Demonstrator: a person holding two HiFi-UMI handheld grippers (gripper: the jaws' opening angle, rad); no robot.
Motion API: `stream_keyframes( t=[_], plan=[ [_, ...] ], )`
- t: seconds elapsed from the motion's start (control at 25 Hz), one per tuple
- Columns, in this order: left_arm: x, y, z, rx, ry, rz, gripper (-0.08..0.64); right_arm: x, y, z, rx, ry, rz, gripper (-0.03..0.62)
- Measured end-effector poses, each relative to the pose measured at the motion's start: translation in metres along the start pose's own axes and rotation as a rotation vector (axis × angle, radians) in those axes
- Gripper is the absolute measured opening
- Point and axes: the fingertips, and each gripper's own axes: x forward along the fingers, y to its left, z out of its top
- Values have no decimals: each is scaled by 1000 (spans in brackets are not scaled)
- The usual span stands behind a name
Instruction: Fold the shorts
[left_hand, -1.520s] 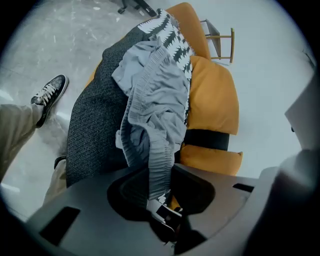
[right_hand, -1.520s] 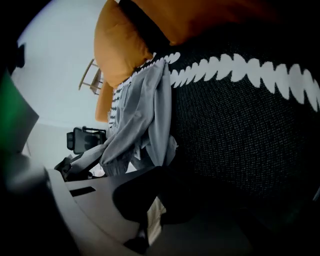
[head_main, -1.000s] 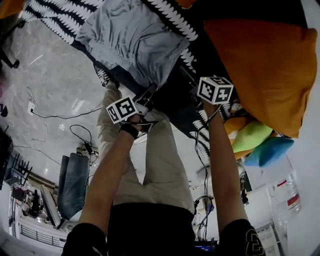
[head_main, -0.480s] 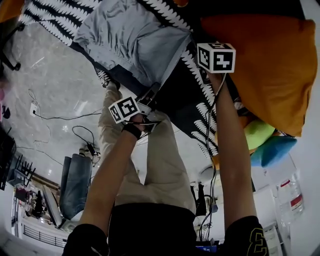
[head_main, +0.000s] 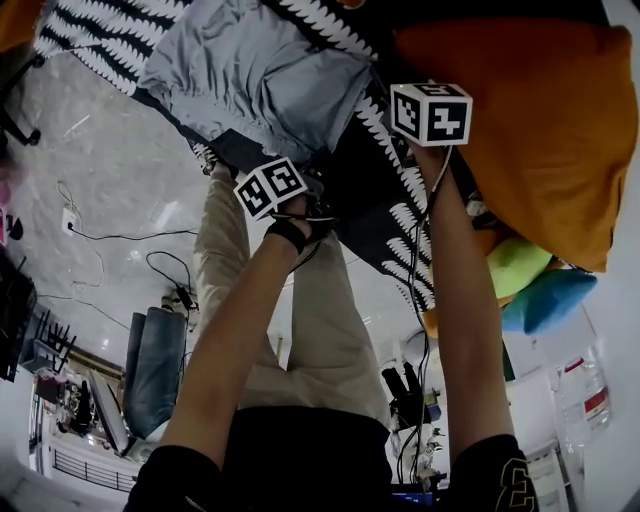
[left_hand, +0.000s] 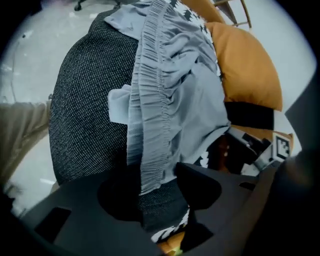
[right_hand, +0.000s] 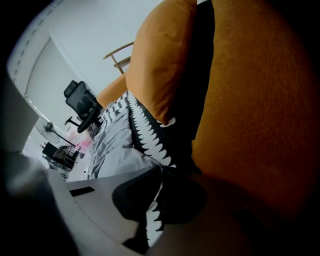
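Shorts (head_main: 255, 75), pale grey, lying crumpled on a black throw (head_main: 400, 215) with a white leaf pattern. They sit at the top of the head view, near a large orange cushion (head_main: 520, 130). Below the throw's edge is a glossy grey floor (head_main: 110, 140) crossed by loose cables (head_main: 130, 235), with the person's beige trousers (head_main: 320, 320) in front. A green cushion (head_main: 515, 265) and a blue cushion (head_main: 555, 295) sit below the orange one. Left gripper (left_hand: 157, 185): jaws spread, having just been opening. The near end of the gathered elastic waistband (left_hand: 150, 110) lies between them, not pinched. The left gripper view also resolves the dark speckled upholstery (left_hand: 90, 100) beside the shorts (black flecked with white), which the head view gives only as a dark patch. Right gripper (right_hand: 159, 190): jaws pressed together at the side of the shorts, close against the orange cushion. A sliver of patterned throw shows in the slit between them, and whether a thin fold of grey cloth is caught there cannot be made out. The right gripper view alone shows the room beyond, with a pale wall and a black office chair (right_hand: 82, 107). In the head view, both sets of jaws are masked by the marker cubes and hands.
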Motion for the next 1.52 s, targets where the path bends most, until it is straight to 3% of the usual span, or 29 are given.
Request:
stream_keyframes(
  t=[0.16,0.24,0.28,0.36,0.48,0.56,0.88,1.0,1.2,1.52],
  plan=[
    [16,8,3,43,74,306,211,1,3,2,14,-7,6,29],
    [15,5,6,14,66,331,185,0,5,2,11,-4,2,29],
    [11,1,5,15,49,298,118,-2,5,0,5,1,-3,29],
    [-3,-6,2,39,20,175,56,-7,4,-3,-7,14,-8,29],
    [-36,-13,-7,59,29,-1,38,-16,6,-9,-20,42,1,29],
    [-57,-16,-16,40,51,-77,37,-26,6,-18,0,55,4,29],
    [-102,-32,-48,13,192,-188,35,-89,1,-61,159,107,-60,29],
    [-127,-43,-49,-28,203,-239,35,-107,15,-48,203,91,-57,28],
    [-180,-57,3,-109,124,-324,35,-104,67,16,204,35,-17,29],
    [-237,-31,164,-127,-14,-368,38,-18,163,123,129,34,25,29]
  ],
)
